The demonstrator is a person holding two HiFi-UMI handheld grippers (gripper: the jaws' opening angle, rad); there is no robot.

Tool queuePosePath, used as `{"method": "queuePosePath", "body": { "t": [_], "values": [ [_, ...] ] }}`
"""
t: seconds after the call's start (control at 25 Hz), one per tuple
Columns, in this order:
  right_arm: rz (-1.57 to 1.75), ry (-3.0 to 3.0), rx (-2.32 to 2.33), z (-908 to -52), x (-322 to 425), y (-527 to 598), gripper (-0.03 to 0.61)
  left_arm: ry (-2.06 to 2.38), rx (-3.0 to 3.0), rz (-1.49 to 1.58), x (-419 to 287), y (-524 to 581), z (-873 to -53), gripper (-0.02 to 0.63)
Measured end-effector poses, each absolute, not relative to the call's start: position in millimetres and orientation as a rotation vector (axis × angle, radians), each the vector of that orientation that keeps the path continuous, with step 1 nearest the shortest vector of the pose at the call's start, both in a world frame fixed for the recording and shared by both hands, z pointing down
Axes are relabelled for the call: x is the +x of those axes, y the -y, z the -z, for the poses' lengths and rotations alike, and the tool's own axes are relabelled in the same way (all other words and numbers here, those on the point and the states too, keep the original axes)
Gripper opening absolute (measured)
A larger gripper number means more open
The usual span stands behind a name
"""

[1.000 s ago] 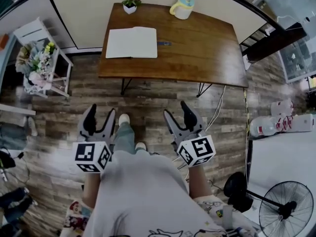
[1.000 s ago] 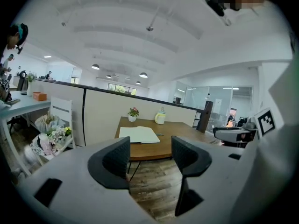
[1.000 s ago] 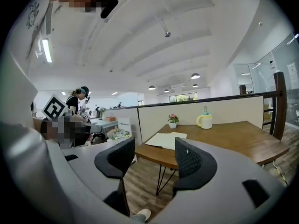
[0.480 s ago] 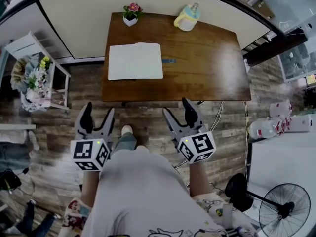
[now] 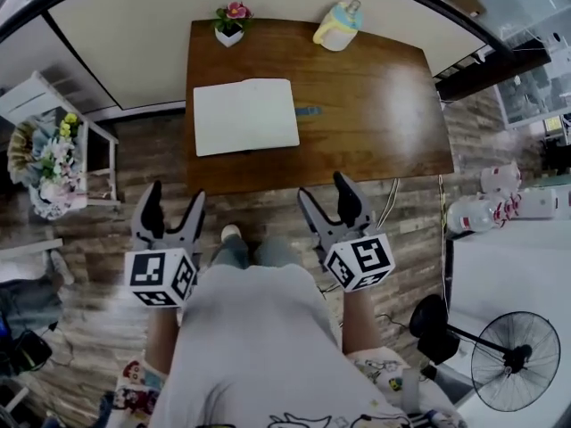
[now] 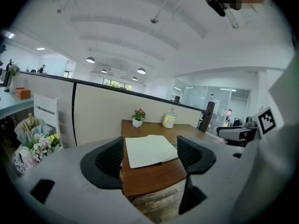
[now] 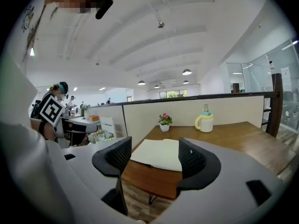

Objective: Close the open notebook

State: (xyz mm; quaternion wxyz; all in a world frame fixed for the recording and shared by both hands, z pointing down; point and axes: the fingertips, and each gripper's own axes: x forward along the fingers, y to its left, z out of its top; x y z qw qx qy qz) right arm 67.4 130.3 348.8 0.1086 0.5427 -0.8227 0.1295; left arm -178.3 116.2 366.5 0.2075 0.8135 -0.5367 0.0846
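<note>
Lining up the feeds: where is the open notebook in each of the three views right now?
Head view: notebook upper left of centre, on the left half of the table.
Left gripper view: notebook low centre, seen between the jaws.
Right gripper view: notebook low centre, between the jaws.
Shared landmark: the flower pot at the far edge behind it.

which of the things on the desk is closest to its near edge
The open notebook, lying flat at the left; the small flower pot and the yellow-handled cup both stand along the far edge.
</note>
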Motion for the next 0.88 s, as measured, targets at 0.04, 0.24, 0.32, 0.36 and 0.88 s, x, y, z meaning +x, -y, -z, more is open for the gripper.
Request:
{"method": "queuePosePath", "body": {
  "t": [0.04, 0.24, 0.32, 0.36, 0.88],
  "values": [
    [-0.386, 2.414, 1.601, -349.5, 68.1, -128.2, 0.276, 1.489, 2.263, -0.237, -178.8, -112.4, -368.3, 0.330],
    [-0.406, 2.372, 1.611, -355.8, 76.3, -115.8, 0.276, 1.459, 2.257, -0.258, -175.3, -96.3, -377.6, 0.330],
    [-0.418, 2.361, 1.600, -360.7, 79.1, -107.3, 0.276, 1.457, 2.248, -0.265, -173.1, -88.6, -381.0, 0.330],
    [-0.425, 2.358, 1.592, -363.7, 80.3, -101.9, 0.276, 1.457, 2.244, -0.268, -171.9, -84.0, -382.7, 0.330],
    [-0.479, 2.442, 1.357, -390.3, 80.3, 20.5, 0.276, 1.568, 2.198, -0.272, -149.4, 18.2, -375.9, 0.330]
  ]
}}
